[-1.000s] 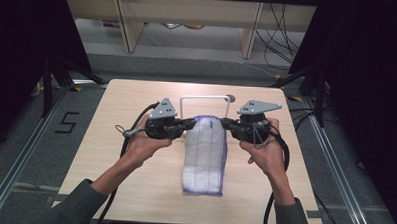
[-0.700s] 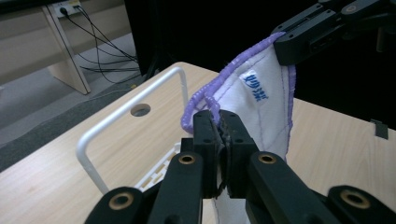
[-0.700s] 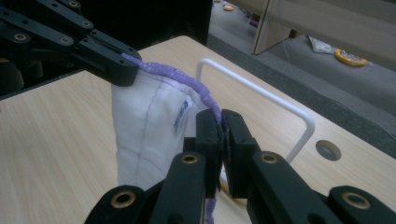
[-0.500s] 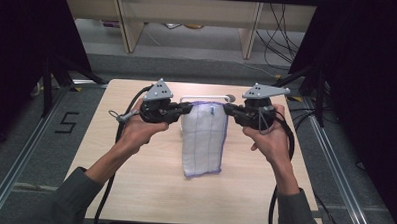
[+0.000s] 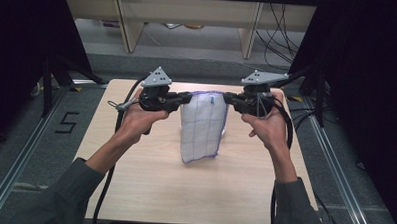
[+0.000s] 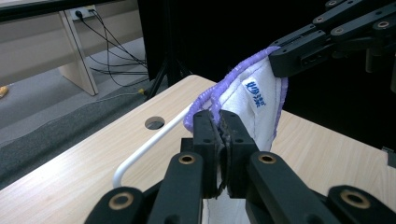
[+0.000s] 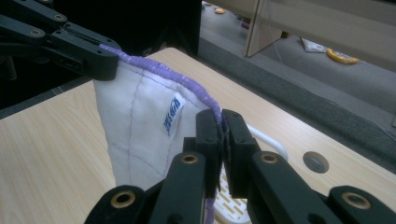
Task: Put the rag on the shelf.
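both grippers, left gripper (image 5: 187, 97) and right gripper (image 5: 228, 98), are clamped on the cloth (image 5: 202, 129)'s top corners, so it hangs flat above the table (image 5: 133, 190).

High view looking forward and down over desk (image 5: 148, 190) from person's side, fairly far. Left and right gripper views riding close behind own jaws, facing each other. All three sharing purple-edged cloth (image 5: 202, 127) (image 6: 254, 107) (image 7: 140, 126) and desk.
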Motion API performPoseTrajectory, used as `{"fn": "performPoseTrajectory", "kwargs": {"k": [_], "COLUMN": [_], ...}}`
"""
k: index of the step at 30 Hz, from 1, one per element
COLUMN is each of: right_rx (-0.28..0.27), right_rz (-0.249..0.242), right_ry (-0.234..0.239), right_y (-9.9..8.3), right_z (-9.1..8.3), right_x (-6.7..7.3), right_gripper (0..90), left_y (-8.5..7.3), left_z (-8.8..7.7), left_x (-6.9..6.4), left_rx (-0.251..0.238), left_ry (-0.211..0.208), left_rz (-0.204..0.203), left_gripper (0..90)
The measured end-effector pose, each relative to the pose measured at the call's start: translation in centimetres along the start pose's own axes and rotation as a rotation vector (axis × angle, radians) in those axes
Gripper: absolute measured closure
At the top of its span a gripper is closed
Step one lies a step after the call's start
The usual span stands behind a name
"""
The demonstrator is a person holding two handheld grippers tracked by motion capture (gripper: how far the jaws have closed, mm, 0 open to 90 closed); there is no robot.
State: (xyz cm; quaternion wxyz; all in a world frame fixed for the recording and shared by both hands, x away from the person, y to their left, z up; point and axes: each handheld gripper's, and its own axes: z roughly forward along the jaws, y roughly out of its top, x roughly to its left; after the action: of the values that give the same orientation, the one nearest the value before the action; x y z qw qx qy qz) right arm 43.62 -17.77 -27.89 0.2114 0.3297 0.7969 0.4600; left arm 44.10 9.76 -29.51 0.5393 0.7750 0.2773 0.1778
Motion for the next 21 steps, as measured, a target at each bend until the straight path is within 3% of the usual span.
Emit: {"fn": "performPoseTrajectory", "kwargs": {"k": [7, 15, 20, 21], "right_rx": [-0.005, -0.031, -0.043, -0.049], "right_rz": [-0.001, -0.011, 0.008, 0.019], "right_ry": [-0.020, -0.043, -0.052, -0.049], "right_y": [1.8, 3.8, 4.8, 5.2], "right_z": [-0.2, 0.0, 0.3, 0.6], "right_x": [-0.3, -1.1, -1.5, -1.9], "right_gripper": [86.4, 86.5, 86.4, 86.4], "left_y": [1.5, 2.9, 3.5, 3.8], "left_z": [-0.2, 0.0, 0.4, 0.5], "left_x": [0.6, 1.8, 2.7, 3.2], "left_rx": [-0.018, -0.062, -0.068, -0.093], "left_ry": [0.024, 0.041, 0.047, 0.048], "left_rz": [0.005, -0.021, -0.047, -0.066], "left_gripper": [85.6, 85.6, 85.6, 85.6]}}
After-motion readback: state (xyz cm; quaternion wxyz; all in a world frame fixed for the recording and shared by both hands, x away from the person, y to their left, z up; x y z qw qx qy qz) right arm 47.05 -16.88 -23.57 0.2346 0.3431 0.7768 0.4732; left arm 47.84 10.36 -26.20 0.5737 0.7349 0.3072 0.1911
